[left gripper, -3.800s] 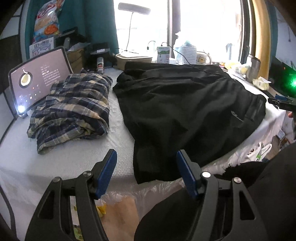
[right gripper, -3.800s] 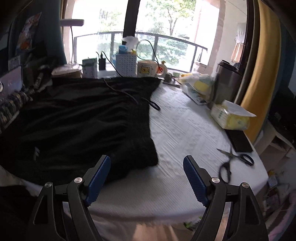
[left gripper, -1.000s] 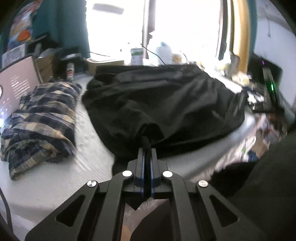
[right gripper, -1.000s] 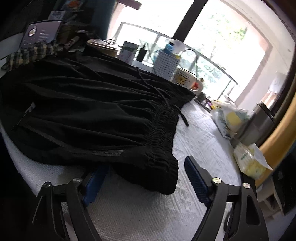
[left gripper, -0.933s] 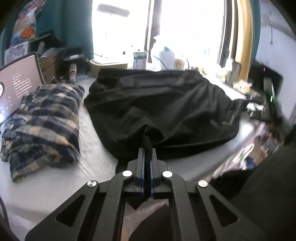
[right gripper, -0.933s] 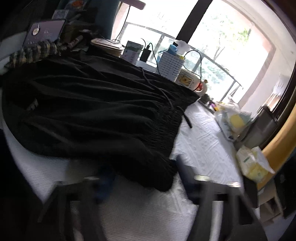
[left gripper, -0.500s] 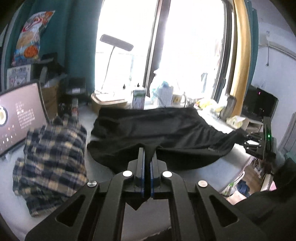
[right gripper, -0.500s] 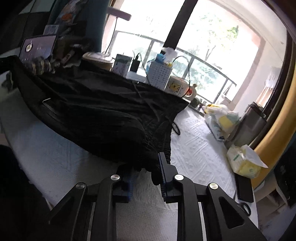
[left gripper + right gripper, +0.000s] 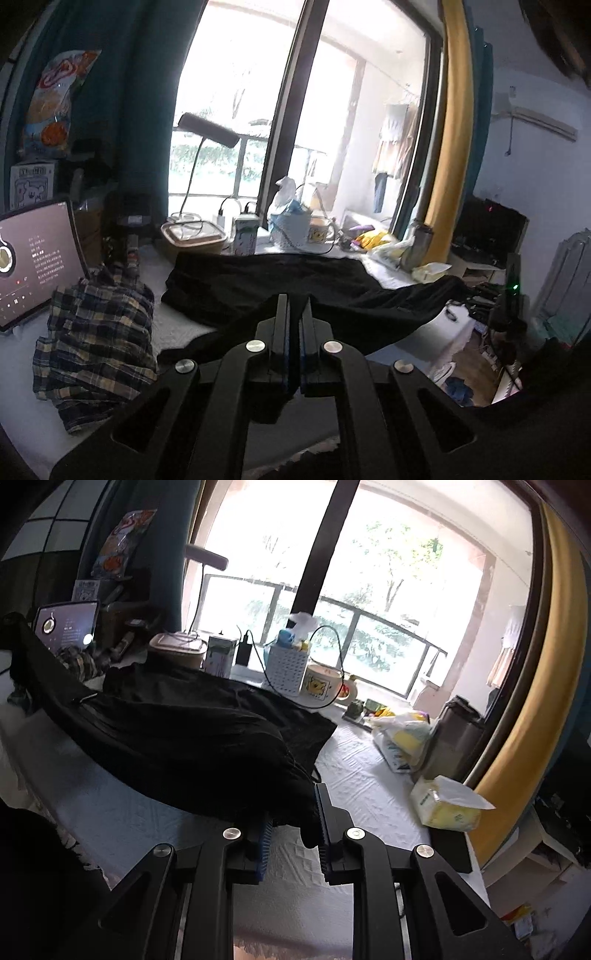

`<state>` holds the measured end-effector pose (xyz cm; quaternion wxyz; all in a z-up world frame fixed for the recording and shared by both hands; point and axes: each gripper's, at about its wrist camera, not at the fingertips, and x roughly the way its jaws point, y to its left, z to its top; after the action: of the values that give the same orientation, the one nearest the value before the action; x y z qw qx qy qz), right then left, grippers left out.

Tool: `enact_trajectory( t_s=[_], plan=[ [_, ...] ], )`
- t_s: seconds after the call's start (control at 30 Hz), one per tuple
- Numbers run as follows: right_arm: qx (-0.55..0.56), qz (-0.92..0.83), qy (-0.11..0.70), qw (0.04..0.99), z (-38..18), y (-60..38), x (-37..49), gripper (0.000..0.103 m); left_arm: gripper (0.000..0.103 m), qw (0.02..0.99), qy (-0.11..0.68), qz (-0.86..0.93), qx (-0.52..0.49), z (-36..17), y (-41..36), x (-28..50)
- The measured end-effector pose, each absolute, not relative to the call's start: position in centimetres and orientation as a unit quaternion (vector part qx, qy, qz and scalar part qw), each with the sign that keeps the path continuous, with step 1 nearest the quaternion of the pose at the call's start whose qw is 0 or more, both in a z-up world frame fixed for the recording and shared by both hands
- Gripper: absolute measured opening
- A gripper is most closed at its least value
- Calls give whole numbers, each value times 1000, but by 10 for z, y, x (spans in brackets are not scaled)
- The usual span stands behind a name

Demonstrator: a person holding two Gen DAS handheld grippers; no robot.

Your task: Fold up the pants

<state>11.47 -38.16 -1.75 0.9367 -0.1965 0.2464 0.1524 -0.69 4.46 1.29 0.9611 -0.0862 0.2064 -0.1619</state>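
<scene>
The black pants [image 9: 303, 284] lie across the white-covered table [image 9: 369, 786], with their near edge lifted off the cloth at two places. The left gripper [image 9: 294, 325] is pressed together on a thin fold of the fabric — the pants run up from the table in a taut ridge into its blue pads. The right gripper [image 9: 293, 827] pinches the bunched, gathered end of the pants; its jaws have just been closing and now clamp a thick wad of cloth between the ribbed blue pads. In the right wrist view the fabric stretches from that wad away to the left, sagging over the table's near edge.

A crumpled plaid shirt [image 9: 96, 343] lies just beside the pants on the left, in front of a lit tablet [image 9: 33, 258]. A tissue pack [image 9: 447, 805] sits near the right edge — well apart from the pants.
</scene>
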Motion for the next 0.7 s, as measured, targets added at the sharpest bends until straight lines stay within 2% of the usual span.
enact_trajectory(
  t_s=[0.43, 0.6, 0.7],
  plan=[
    [-171, 131, 230, 949, 2, -399, 93, 21, 0, 967, 177, -168, -81, 34, 41, -14],
    [-196, 129, 258, 937, -16, -390, 107, 21, 0, 953, 238, -168, -79, -2, 46, 8],
    [-199, 123, 277, 932, -29, -392, 115, 21, 0, 928, 314, -180, -87, -44, 46, 24]
  ],
)
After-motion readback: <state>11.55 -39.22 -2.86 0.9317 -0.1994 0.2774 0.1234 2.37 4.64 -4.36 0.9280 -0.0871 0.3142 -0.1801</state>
